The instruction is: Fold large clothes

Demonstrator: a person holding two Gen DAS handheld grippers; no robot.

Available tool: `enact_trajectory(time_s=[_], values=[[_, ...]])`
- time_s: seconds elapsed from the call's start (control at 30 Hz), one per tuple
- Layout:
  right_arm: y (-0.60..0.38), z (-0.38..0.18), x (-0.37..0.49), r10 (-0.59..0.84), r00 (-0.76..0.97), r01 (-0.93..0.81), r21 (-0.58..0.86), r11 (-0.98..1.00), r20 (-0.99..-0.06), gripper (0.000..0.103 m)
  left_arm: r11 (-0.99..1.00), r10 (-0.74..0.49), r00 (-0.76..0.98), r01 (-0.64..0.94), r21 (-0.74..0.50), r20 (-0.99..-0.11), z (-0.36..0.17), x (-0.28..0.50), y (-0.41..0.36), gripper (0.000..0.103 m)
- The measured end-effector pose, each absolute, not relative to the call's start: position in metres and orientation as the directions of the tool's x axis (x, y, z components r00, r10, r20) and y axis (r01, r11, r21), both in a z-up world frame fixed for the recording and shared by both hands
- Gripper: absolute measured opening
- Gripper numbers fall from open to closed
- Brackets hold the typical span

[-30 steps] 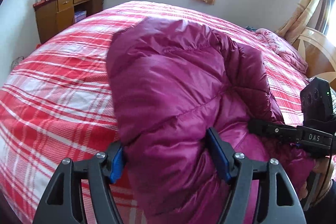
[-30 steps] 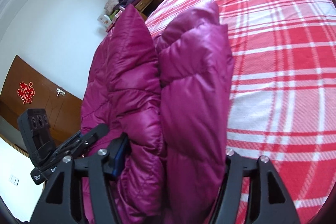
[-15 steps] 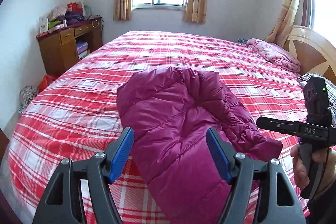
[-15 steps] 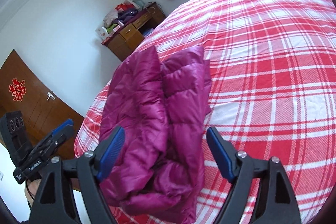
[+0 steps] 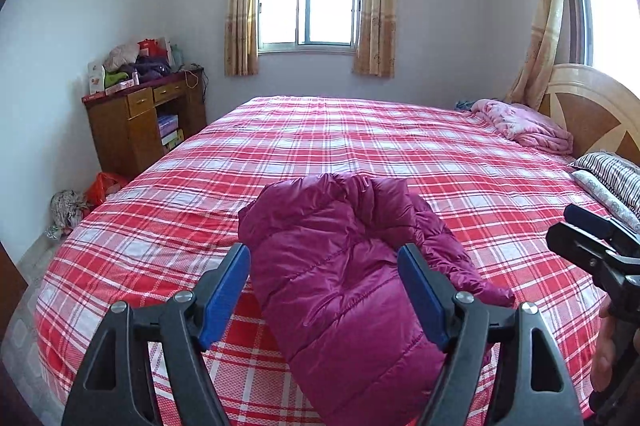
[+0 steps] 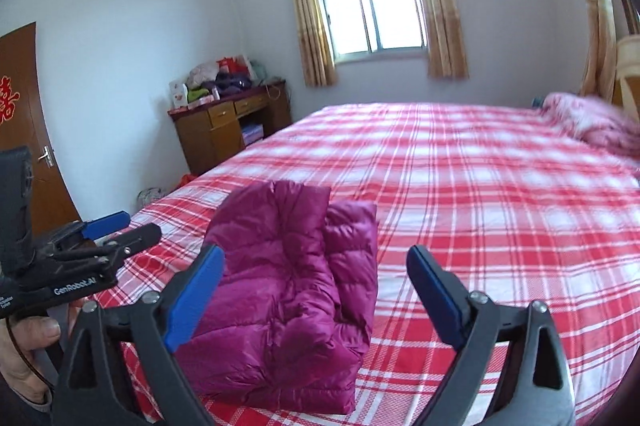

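Your left gripper [image 5: 324, 290] and right gripper [image 6: 316, 290] both stand released, grasping nothing. The magenta down jacket [image 5: 352, 286] lies folded, a compact bundle at lower centre on the plaid bed [image 5: 360, 146]. Folding appears complete; at most, tidying remains.

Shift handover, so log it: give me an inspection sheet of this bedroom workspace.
Surface: bed with red plaid sheet, mostly bare.
Job's things: magenta puffer jacket folded, lying at the near edge.
Clutter: pink blanket and striped pillow by the headboard.
Grippers: left claw open, apart from the jacket; right claw open, holding nothing.
Cables: nothing seen.
Surroundings: wooden desk piled with items, curtained window.
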State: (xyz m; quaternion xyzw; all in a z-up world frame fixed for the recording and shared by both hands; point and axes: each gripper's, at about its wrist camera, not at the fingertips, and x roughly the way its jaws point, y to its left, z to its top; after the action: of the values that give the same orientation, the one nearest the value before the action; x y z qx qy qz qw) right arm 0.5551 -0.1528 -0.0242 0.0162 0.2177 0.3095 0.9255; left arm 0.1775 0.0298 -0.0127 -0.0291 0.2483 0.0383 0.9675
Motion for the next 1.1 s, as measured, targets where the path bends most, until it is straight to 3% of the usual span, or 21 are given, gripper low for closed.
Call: enact_trajectory(time_s=[1.1], values=[[-0.145,-0.016,0.536,0.591,0.722,-0.578,0.155,0.801,-0.360,0.099,0.995,0.043,0.894,-0.076,-0.056,-0.445,0.002,0.164,0.028,0.081]])
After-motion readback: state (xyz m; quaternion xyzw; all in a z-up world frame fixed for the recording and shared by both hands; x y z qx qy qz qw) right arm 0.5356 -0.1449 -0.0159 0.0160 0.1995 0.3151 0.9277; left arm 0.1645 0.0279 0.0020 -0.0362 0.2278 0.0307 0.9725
